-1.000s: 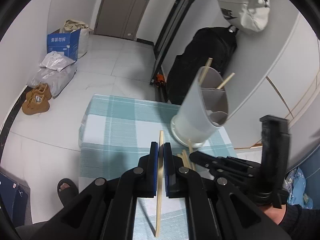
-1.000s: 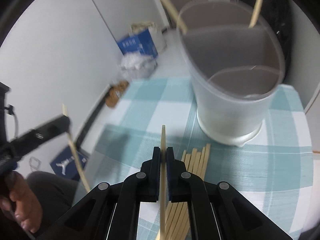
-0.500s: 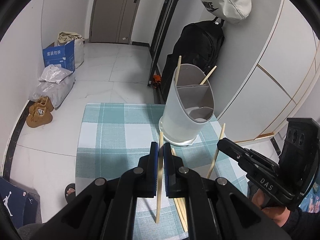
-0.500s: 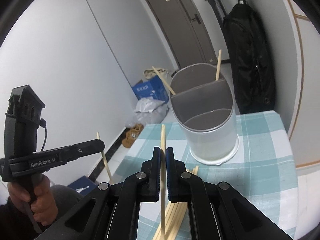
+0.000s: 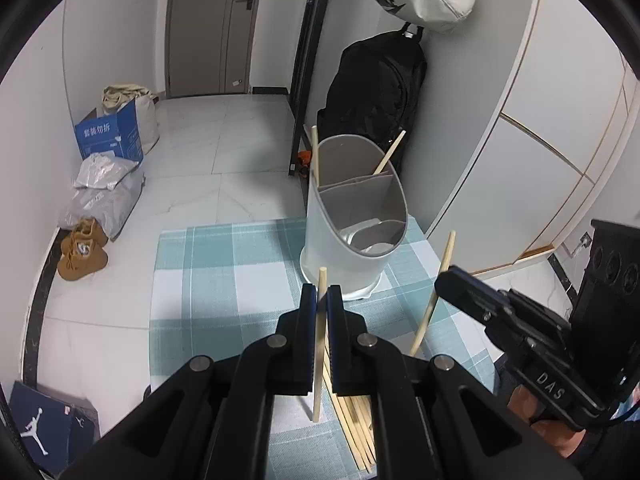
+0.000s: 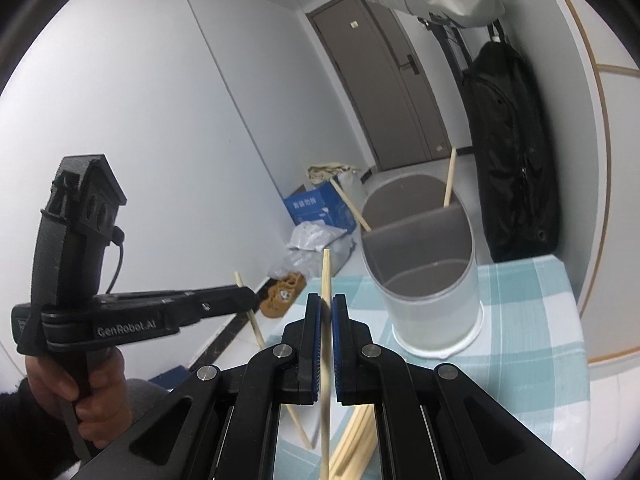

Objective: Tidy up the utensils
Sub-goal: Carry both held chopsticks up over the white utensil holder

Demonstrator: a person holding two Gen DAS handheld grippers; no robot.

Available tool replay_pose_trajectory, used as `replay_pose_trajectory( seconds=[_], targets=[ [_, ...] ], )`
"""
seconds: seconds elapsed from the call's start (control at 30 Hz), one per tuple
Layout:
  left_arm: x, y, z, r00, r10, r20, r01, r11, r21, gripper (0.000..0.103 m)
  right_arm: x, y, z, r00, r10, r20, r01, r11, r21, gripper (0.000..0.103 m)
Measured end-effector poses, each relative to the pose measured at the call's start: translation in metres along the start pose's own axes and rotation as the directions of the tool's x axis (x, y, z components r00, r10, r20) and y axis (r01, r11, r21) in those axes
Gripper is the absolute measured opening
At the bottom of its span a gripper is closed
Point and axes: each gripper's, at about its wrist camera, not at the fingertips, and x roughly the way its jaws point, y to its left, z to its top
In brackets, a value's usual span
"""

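Even, cool indoor light, strong fisheye warp

Walls bow at the black vignetted corners; the teal checked tablecloth (image 5: 224,280) carries soft shadows; the near chopstick blurs in the right wrist view.

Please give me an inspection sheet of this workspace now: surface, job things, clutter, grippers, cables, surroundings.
Surface: checked tablecloth covers the table.
Job's things: divided holder upright, two chopsticks in its rear compartment; loose chopsticks lie on the cloth.
Clutter: nothing seen on the table.
Grippers: left gripper and right gripper each shut on one chopstick.
Cables: short wire on the left handle.
Surroundings: black bag, blue box, shoes, door.
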Motion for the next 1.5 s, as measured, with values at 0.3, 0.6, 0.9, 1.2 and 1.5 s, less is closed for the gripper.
replay_pose_trajectory(
  seconds=[0.3,0.6,0.9,1.2,1.5],
  targets=[
    [-0.009,-0.004,0.028,0.999,-0.007,0.037,0.007,1.0,0.0,0.001,-0.006,-0.004,0.043,0.998,0.009,0.07,-0.007,1.0,-0.022,0.004],
    [-0.025,-0.008,0.074,0.995,-0.023,0.098,0.025,1.0,-0.017,0.001,-0.01,-0.004,0.107,0.991,0.011,0.136,-0.004,0.999,-0.051,0.004],
    [-0.028,-0.008,0.123,0.985,-0.029,0.17,0.04,0.997,-0.061,0.001,0.002,-0.018,0.163,0.983,-0.008,0.181,0.02,0.998,-0.067,0.004],
    [-0.007,-0.009,0.152,0.98,-0.029,0.196,0.039,0.998,-0.048,0.001,0.031,-0.039,0.195,0.977,-0.051,0.206,0.065,0.996,-0.062,0.004],
    [0.029,-0.002,0.152,0.985,-0.031,0.172,0.04,0.998,-0.053,0.001,0.068,-0.054,0.195,0.98,-0.082,0.182,0.101,0.99,-0.097,0.004]
  ],
)
